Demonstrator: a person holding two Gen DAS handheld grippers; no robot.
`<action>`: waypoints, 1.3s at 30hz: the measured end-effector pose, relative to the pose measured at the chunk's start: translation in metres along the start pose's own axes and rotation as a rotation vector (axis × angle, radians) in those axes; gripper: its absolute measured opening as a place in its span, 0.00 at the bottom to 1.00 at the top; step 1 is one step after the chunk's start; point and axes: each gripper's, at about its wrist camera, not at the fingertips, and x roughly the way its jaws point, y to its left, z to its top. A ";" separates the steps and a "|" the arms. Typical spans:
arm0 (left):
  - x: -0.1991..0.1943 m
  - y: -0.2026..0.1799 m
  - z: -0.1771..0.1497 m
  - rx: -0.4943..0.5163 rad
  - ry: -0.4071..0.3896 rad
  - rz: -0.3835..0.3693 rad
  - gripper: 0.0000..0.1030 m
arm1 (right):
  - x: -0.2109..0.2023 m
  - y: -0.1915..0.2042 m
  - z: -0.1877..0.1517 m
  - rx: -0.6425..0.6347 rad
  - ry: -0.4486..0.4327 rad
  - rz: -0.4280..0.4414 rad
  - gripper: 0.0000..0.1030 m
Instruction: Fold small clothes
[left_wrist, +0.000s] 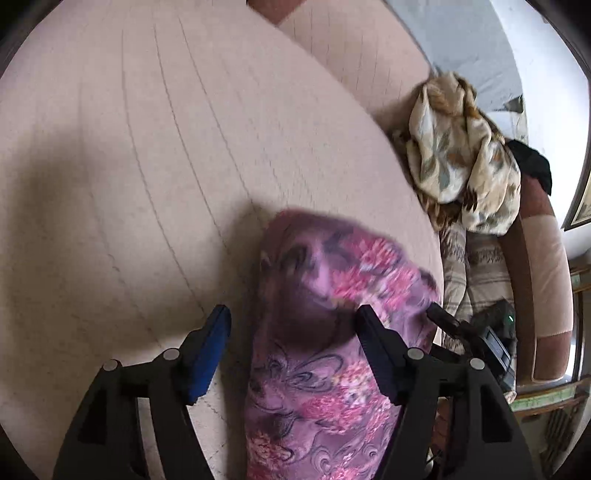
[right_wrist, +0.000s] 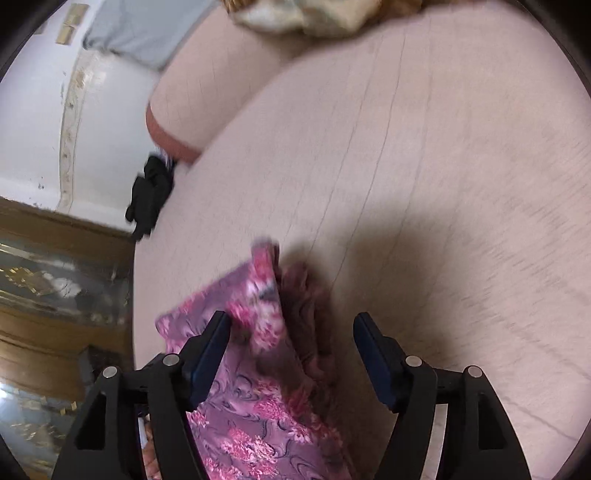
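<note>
A small purple garment with a pink flower print (left_wrist: 325, 295) lies bunched on the pale pink sofa cushion (left_wrist: 147, 166). In the left wrist view it runs up between the fingers of my left gripper (left_wrist: 291, 325), which stands open; the blue left pad (left_wrist: 212, 347) is clear of the cloth and the right finger overlaps its edge. In the right wrist view the same garment (right_wrist: 258, 369) lies under and between the fingers of my right gripper (right_wrist: 291, 325), also open, with the right finger (right_wrist: 373, 347) apart from the cloth. The right gripper's body (left_wrist: 487, 339) shows beside the garment.
A cream leaf-print cloth (left_wrist: 461, 162) is heaped on the sofa's far end, with a striped cloth (left_wrist: 476, 266) below it. A black item (right_wrist: 151, 195) hangs at the cushion's edge. Wooden furniture (right_wrist: 55, 295) stands beyond the sofa's side.
</note>
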 end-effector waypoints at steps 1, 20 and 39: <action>0.004 0.002 0.000 -0.010 -0.002 -0.011 0.61 | 0.007 -0.004 -0.001 0.010 0.023 -0.009 0.70; -0.091 -0.013 0.113 0.046 -0.141 -0.017 0.24 | 0.052 0.121 0.059 -0.194 -0.009 0.171 0.19; -0.107 0.045 0.002 0.077 -0.122 0.220 0.62 | -0.007 0.059 -0.082 -0.154 -0.110 0.186 0.65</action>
